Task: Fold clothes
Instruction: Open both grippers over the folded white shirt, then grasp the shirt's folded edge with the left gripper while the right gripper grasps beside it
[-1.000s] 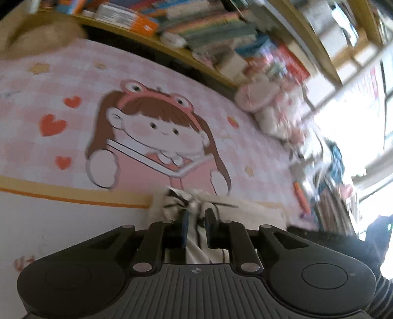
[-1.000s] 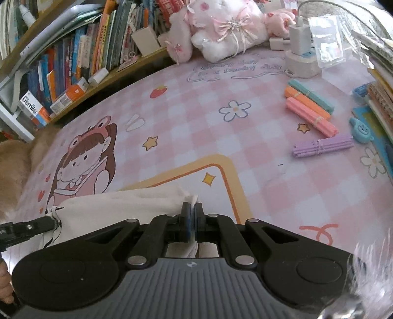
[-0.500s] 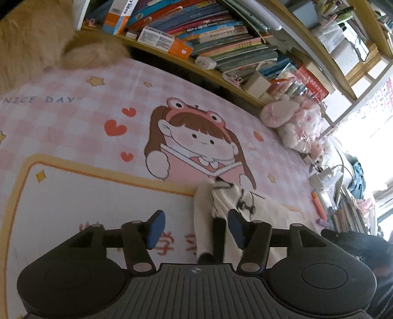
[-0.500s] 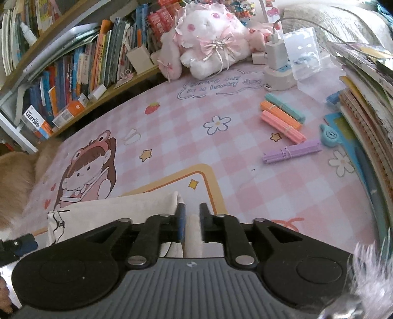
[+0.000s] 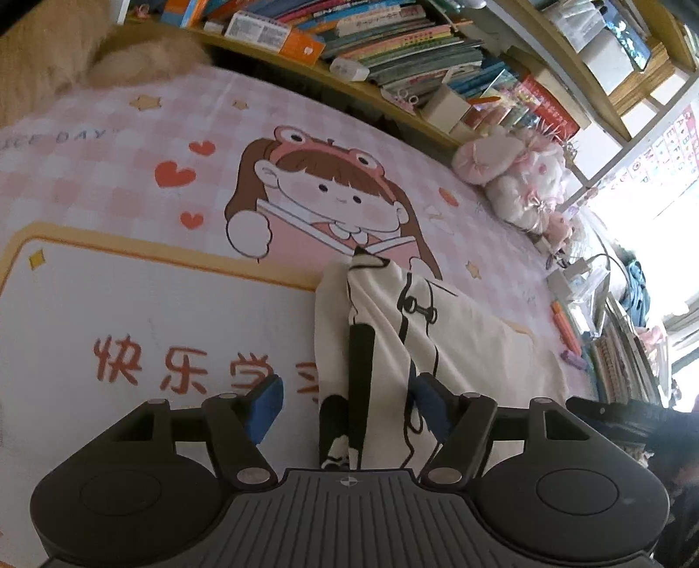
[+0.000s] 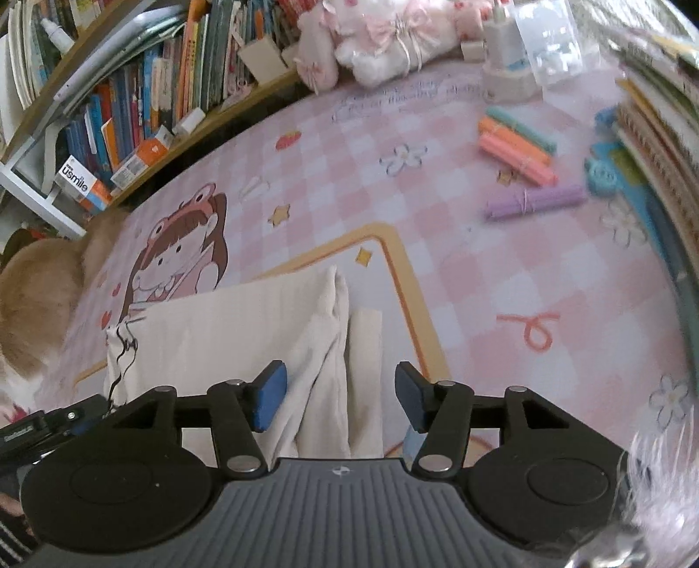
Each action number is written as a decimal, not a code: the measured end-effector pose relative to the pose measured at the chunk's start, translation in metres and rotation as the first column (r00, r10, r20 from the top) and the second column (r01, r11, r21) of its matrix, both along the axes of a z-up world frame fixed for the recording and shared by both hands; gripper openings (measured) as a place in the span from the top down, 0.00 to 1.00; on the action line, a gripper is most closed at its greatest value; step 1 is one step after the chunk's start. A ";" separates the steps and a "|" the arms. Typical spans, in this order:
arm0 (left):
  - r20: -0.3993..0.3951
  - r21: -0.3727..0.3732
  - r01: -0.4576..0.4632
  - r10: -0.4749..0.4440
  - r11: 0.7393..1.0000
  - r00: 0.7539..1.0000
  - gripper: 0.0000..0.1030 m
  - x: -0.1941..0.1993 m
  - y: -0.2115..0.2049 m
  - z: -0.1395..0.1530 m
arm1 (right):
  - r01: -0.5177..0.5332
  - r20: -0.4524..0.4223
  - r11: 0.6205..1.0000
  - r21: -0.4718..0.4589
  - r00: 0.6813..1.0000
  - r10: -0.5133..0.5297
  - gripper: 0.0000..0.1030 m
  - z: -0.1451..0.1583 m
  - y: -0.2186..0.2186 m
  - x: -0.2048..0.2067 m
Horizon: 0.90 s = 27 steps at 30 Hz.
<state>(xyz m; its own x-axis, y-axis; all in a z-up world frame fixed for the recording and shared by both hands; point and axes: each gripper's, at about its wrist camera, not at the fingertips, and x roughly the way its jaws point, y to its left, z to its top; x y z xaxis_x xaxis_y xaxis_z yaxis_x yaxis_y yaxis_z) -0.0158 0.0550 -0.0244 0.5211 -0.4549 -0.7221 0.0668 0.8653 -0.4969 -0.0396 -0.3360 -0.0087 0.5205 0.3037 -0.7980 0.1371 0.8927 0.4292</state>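
Pink checked desk mat (image 6: 458,271), cartoon girl print left of centre. On it: cream garment (image 6: 244,332) lower centre; marker bundles (image 6: 520,148) upper right; plush toys (image 6: 384,39) top.

Garment's (image 5: 458,332) near end behind tool

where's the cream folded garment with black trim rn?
The cream folded garment with black trim lies on the pink checked cartoon desk mat, just below the printed cartoon girl; its near edge sits between both grippers' opening jaws, unpinched.
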 end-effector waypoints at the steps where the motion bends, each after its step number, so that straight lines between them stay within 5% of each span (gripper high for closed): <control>1: -0.004 -0.004 -0.003 0.003 1.000 1.000 0.34 -0.001 0.000 -0.001 | 0.000 -0.009 1.000 0.010 1.000 0.000 0.49 -0.001 0.000 -0.002; 10: -0.024 -0.029 -0.031 0.030 0.999 0.999 0.35 -0.003 -0.003 -0.006 | 0.002 -0.043 0.998 0.069 0.999 0.001 0.49 -0.009 -0.002 -0.005; 19: -0.040 -0.034 -0.011 0.010 0.999 0.999 0.39 -0.003 -0.018 -0.006 | -0.009 -0.057 0.996 0.093 0.998 0.014 0.62 -0.012 0.000 -0.004; 21: -0.043 -0.018 -0.015 0.014 1.000 0.999 0.47 -0.003 -0.019 -0.005 | -0.024 -0.048 0.995 0.095 0.998 0.029 0.75 -0.010 0.002 -0.003; 23: -0.046 -0.016 -0.022 0.021 1.000 0.999 0.63 -0.005 -0.019 -0.004 | -0.046 -0.032 0.996 0.080 0.998 0.048 0.79 -0.006 0.006 -0.003; 27: -0.013 -0.023 -0.018 0.018 1.000 1.000 0.73 -0.010 -0.018 0.008 | -0.091 0.016 0.995 0.026 0.996 0.091 0.83 0.007 0.014 -0.006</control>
<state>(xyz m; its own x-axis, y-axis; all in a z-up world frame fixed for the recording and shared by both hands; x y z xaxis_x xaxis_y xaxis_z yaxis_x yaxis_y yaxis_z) -0.0260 0.0369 -0.0164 0.5198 -0.4622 -0.7185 0.0447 0.8546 -0.5174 -0.0460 -0.3217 -0.0014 0.5016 0.3717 -0.7812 0.0493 0.8892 0.4548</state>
